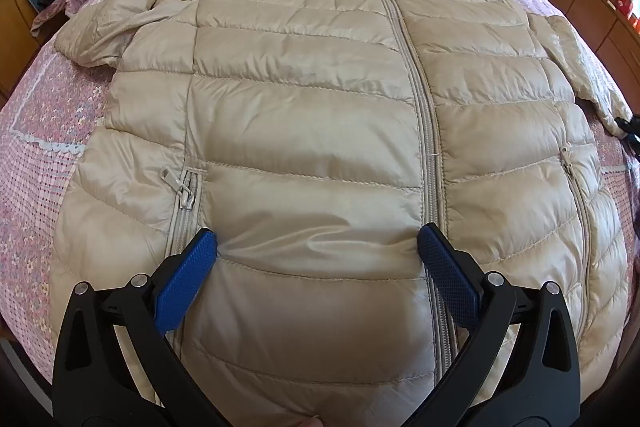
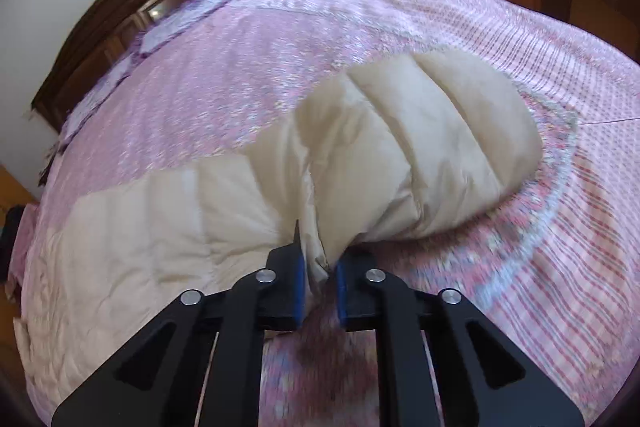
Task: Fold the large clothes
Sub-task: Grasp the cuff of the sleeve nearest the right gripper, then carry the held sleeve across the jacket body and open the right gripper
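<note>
Sleeve cuff [image 2: 320,263] pinched inside right claw [image 2: 322,277]

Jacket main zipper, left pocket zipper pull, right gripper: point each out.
main zipper [image 1: 424,99], left wrist view, mid-length of the closed teeth
pocket zipper pull [image 1: 186,195], left wrist view, metal tab
right gripper [image 2: 322,277], right wrist view, between fingertips pinching the sleeve [image 2: 420,143]
</note>
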`<state>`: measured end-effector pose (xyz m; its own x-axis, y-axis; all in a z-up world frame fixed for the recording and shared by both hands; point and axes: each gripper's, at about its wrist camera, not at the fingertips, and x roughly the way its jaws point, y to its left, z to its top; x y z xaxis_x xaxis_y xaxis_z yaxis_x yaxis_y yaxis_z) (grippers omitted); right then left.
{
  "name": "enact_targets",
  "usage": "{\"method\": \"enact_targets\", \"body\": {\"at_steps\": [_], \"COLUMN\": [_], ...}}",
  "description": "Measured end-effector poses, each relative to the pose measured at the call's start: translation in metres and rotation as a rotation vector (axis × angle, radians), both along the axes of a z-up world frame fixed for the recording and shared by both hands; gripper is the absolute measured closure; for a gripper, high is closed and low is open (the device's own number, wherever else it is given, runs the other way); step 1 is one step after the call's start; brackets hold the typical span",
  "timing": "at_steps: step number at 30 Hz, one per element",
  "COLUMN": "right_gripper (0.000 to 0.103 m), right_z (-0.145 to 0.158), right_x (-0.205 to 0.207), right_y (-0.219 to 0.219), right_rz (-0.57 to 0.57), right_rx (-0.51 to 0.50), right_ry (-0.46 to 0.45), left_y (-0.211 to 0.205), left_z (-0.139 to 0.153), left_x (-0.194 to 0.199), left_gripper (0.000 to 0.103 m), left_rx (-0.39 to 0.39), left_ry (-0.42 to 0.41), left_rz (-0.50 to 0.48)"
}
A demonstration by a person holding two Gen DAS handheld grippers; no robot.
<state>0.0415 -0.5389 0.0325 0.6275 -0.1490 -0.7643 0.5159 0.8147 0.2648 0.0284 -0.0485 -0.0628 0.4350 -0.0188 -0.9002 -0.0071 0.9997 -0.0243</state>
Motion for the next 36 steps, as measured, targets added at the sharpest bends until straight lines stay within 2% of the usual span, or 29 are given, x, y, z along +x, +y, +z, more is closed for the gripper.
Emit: {"method": "enact_targets", "body": {"at_steps": [7, 11, 17, 23, 27, 36], "right_gripper": [0.093, 0.093, 0.094, 0.094, 0.094, 0.094], "right_z": [0.045, 0.081, 0.119, 0.146, 0.157, 0.152], "right_x": [-0.041, -0.056, -0.064, -0.056, -0.047, -0.022], "right_y": [0.031, 0.057, 0.105, 0.158, 0.2, 0.274], "right_rz": [0.095, 0.166, 0.277, 0.389, 0.474, 0.609], "right_rx": [-0.029, -0.043, -0.034, -0.026, -0.044, -0.041], "right_ry": [-0.101, -0.17, -0.24, -0.274, -0.278, -0.257], "left_y": [0.003, 0.005, 0.008, 0.016, 0.033, 0.068], "left_z": [0.004, 0.009, 0.022, 0.039, 0.048, 0.054], "left_x": [-0.004, -0.007, -0.013, -0.014, -0.013, -0.009], "left_gripper": [0.003, 0.003, 0.003, 0.003, 0.003, 0.003], "left_rx": [-0.002, 0.002, 0.027, 0.051, 0.024, 0.046], "left_ry": [-0.013, -0.014, -0.029, -0.048, -0.059, -0.088], "left_rz": [-0.013, -0.035, -0.081, -0.125, -0.11, -0.06]}}
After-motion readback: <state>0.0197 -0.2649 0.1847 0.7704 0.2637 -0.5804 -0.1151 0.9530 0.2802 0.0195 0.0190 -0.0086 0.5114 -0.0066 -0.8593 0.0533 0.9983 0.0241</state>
